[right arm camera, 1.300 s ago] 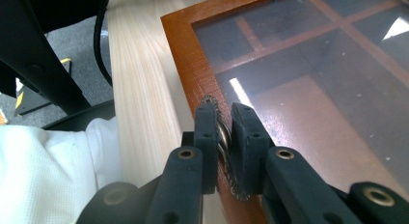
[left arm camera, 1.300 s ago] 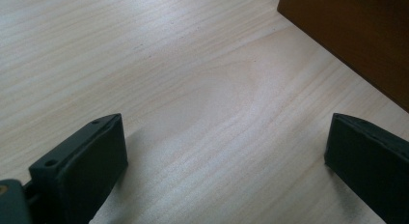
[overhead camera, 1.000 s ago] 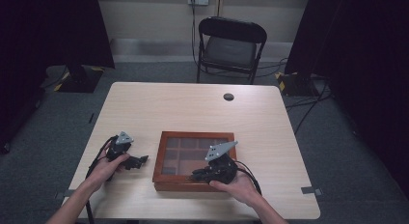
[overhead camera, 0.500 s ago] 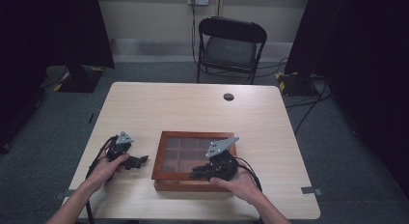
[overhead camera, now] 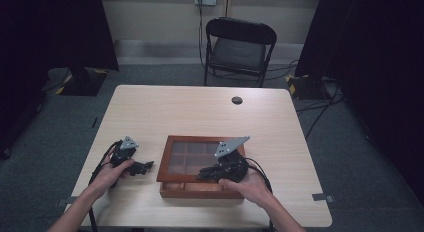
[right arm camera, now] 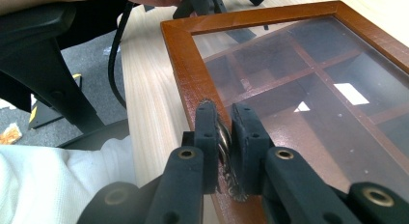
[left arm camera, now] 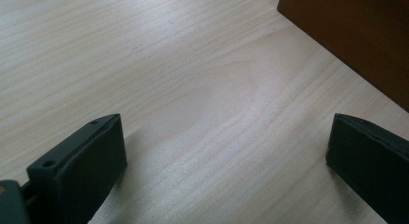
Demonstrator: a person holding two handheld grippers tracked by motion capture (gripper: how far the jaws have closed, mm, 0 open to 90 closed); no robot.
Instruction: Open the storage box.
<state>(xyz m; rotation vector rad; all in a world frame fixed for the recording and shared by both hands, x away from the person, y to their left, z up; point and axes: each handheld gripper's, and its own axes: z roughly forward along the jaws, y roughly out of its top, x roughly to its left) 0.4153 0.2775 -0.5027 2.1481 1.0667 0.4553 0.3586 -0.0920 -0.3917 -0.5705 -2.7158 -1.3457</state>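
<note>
Box (overhead camera: 200,167), wooden with a glass lid over dark compartments, is set near the table's (overhead camera: 200,112) near edge. A small metal latch (right arm camera: 224,151) on the box's front rim is clamped between the jaws of the right gripper (right arm camera: 225,119), which is held over that rim. The left gripper (overhead camera: 145,166) is rested on the table just left of the box, its jaws spread wide with nothing between them but bare wood.
</note>
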